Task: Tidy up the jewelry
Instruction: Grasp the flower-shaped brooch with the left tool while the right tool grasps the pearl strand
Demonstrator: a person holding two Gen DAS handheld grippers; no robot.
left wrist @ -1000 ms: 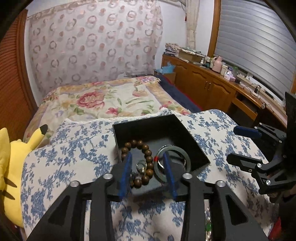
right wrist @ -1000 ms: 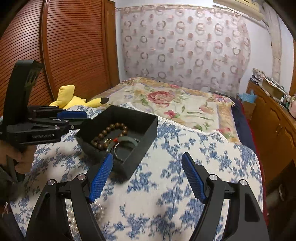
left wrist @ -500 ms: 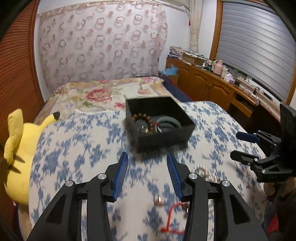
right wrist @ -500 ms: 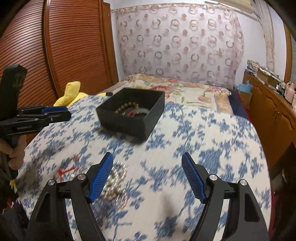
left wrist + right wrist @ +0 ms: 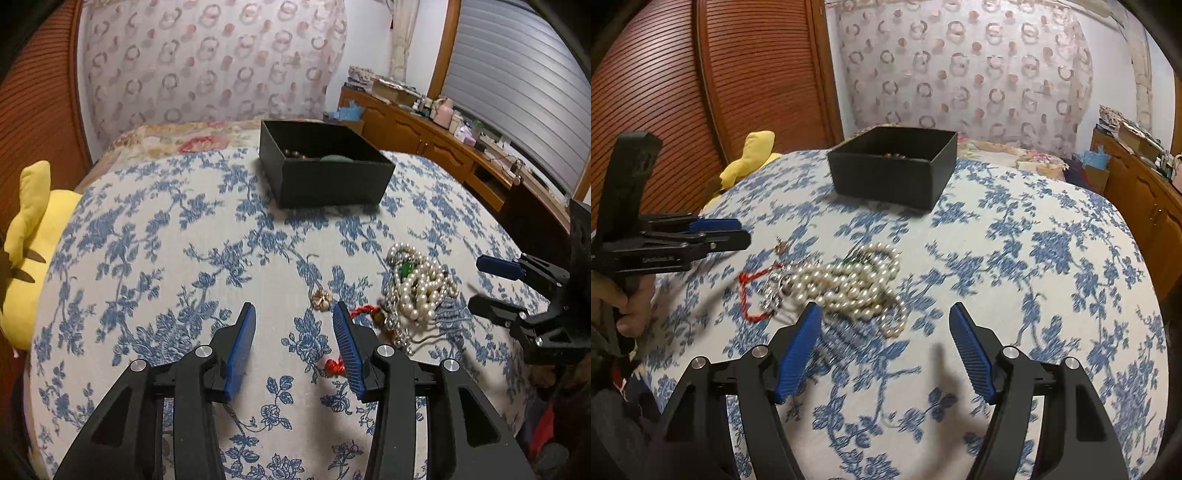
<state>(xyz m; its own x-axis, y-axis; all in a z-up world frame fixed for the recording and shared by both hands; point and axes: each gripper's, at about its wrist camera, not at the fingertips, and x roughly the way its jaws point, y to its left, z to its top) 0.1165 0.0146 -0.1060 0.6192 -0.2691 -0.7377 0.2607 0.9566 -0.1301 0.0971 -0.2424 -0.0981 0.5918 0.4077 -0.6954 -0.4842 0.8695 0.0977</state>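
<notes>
A black open box (image 5: 325, 162) stands at the far side of the blue-flowered cloth, with wooden beads and a green bangle (image 5: 334, 158) inside; it also shows in the right wrist view (image 5: 894, 170). A heap of pearl necklaces (image 5: 417, 284) (image 5: 849, 284), a red cord (image 5: 753, 291) (image 5: 360, 312) and a small gold piece (image 5: 322, 300) lie loose on the cloth. My left gripper (image 5: 293, 345) is open and empty, just left of the heap. My right gripper (image 5: 884, 345) is open and empty, just short of the pearls.
A yellow plush toy (image 5: 26, 251) lies at the left edge of the cloth. A wooden cabinet (image 5: 443, 147) with clutter runs along the right. A bed with a floral cover (image 5: 184, 140) lies behind the box. Wooden slatted doors (image 5: 701, 92) stand at the left.
Both grippers have pulled back from the box toward the near side of the cloth. The loose pearls and red cord have come into view in front of them. Both stay open.
</notes>
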